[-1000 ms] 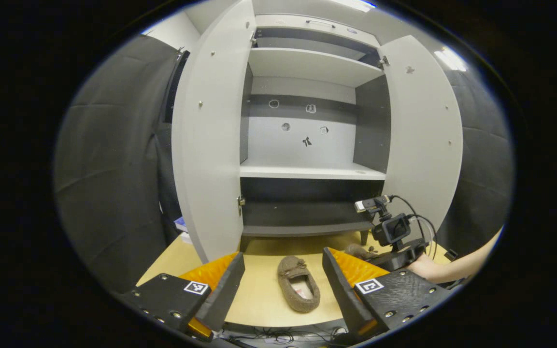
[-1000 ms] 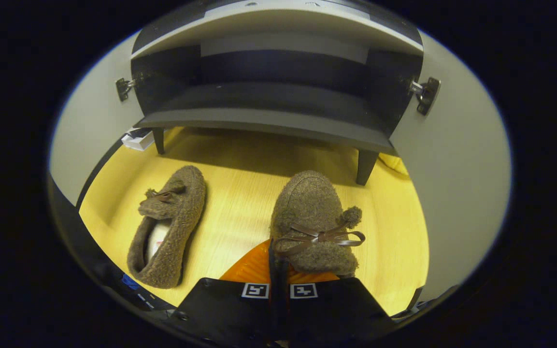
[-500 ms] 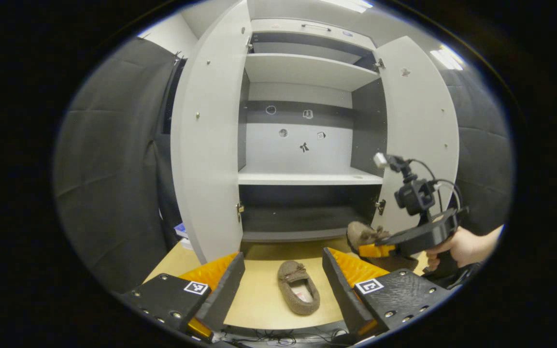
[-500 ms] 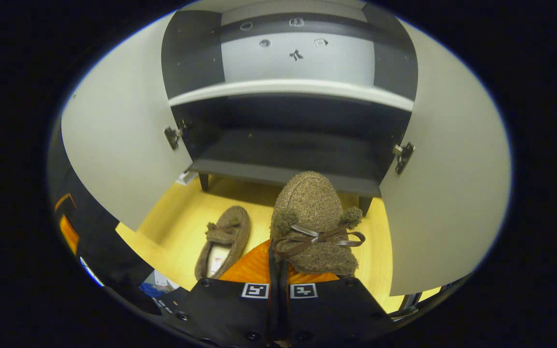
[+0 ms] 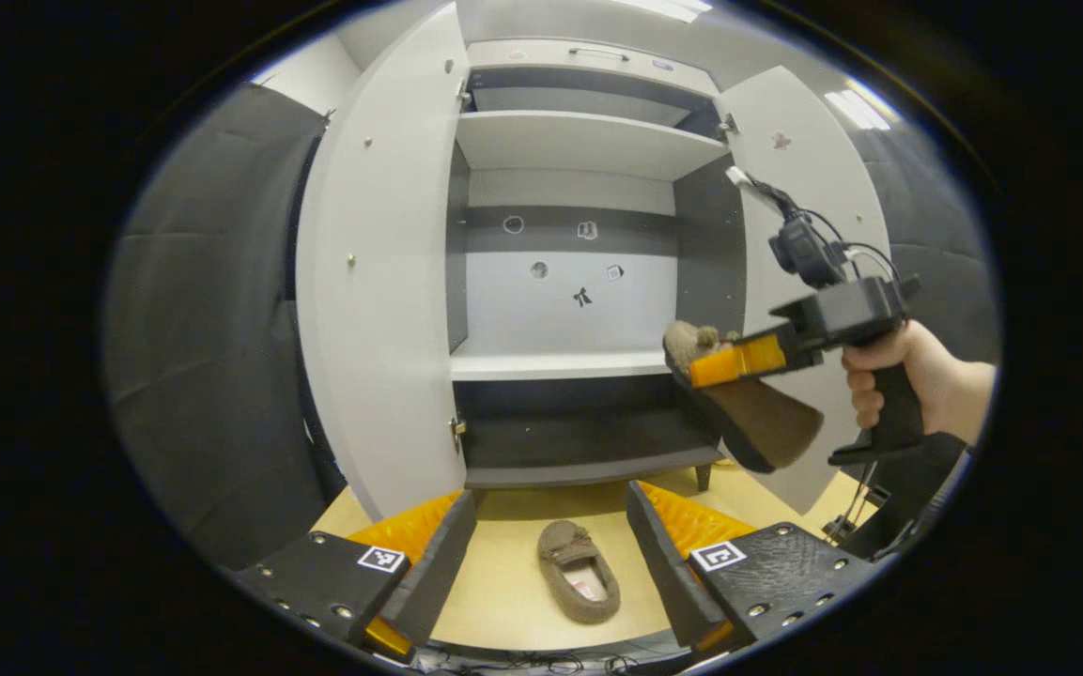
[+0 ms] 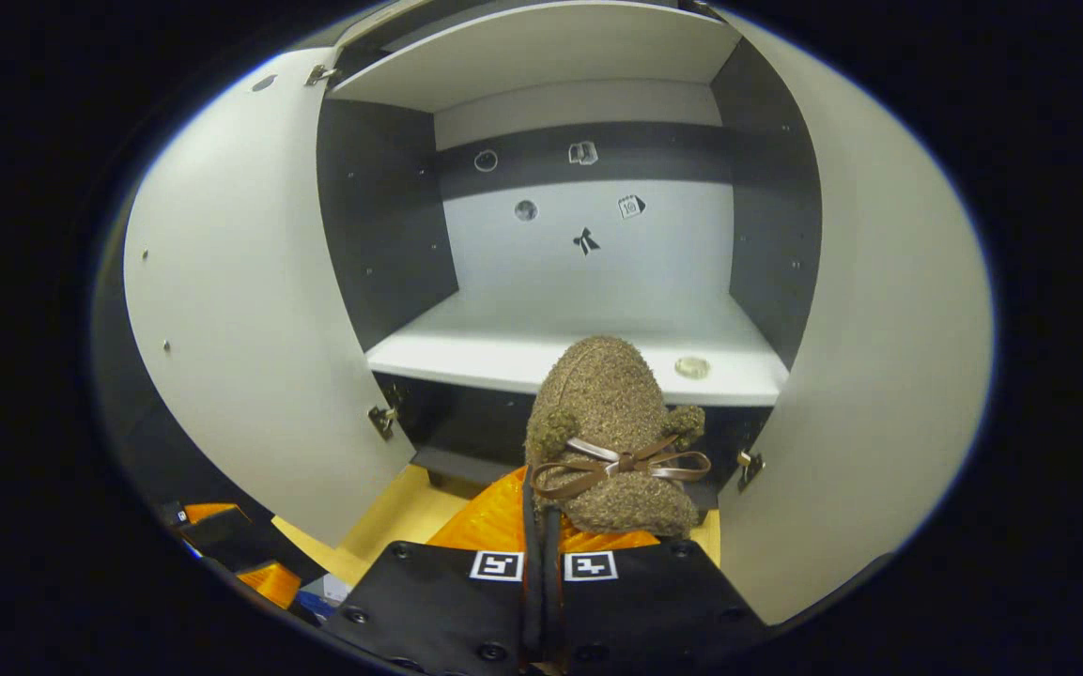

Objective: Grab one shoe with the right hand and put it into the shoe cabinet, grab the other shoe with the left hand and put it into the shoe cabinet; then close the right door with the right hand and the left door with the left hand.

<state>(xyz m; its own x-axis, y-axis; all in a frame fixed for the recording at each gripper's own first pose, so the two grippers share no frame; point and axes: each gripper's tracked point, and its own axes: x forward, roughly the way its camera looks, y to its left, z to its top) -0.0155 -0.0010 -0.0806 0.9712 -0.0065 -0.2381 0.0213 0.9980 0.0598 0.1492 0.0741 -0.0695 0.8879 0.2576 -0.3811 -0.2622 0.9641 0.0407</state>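
I'm on the first step: my right gripper (image 6: 541,549) has its fingers clamped on the held shoe (image 6: 611,427), at the lower middle of the right gripper view, toe pointing at the white middle shelf (image 6: 503,343) of the shoe cabinet (image 5: 588,141). In the left gripper view that shoe (image 5: 738,404) hangs at centre right, just in front of the shelf's edge, with the hand (image 5: 898,376) on the grip. Next, I judge, I push forward over the shelf lip, then let go. My left gripper (image 5: 550,526) waits with jaws wide apart and nothing between them, above the other shoe (image 5: 579,582) on the wooden floor (image 5: 503,582) at bottom centre. Both doors, left door (image 5: 372,282) and right door (image 5: 813,188), stand swung out; the right one sits close beside my carrying hand, so I'd watch that edge.
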